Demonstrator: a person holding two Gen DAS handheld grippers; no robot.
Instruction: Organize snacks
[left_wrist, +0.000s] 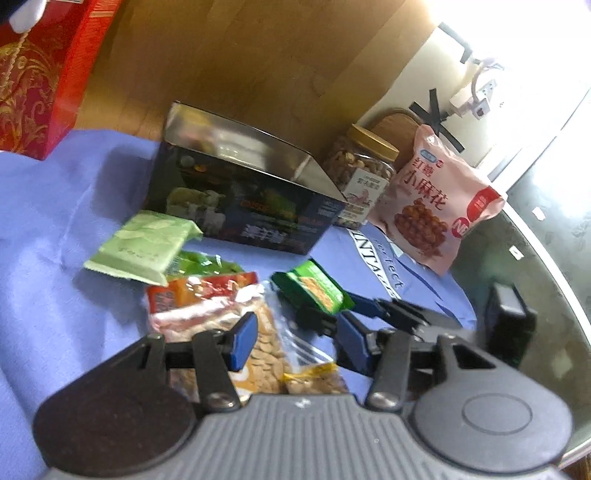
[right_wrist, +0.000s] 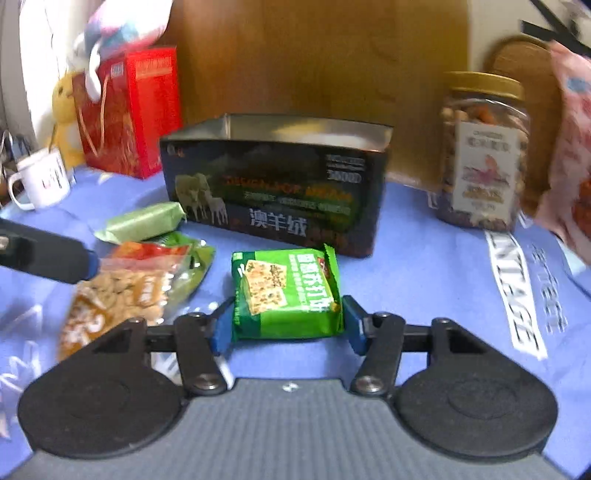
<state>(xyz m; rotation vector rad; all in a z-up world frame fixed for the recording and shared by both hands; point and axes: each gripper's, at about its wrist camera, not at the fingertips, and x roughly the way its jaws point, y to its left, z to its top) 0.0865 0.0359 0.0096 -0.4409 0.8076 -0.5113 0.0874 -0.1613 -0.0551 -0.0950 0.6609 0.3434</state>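
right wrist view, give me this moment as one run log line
right gripper: open, fingers either side of green cracker pack | left gripper: open, over seed bags | tin box: open, apparently empty

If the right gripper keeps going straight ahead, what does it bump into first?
Probably the green cracker packet, which already sits between the right gripper fingers. Behind it stands the open dark tin box, though depth is hard to judge.

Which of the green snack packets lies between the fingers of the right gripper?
The bright green cracker packet, pictured with square crackers, lies between the right gripper fingers; the pale green packet lies farther off, near the dark tin.
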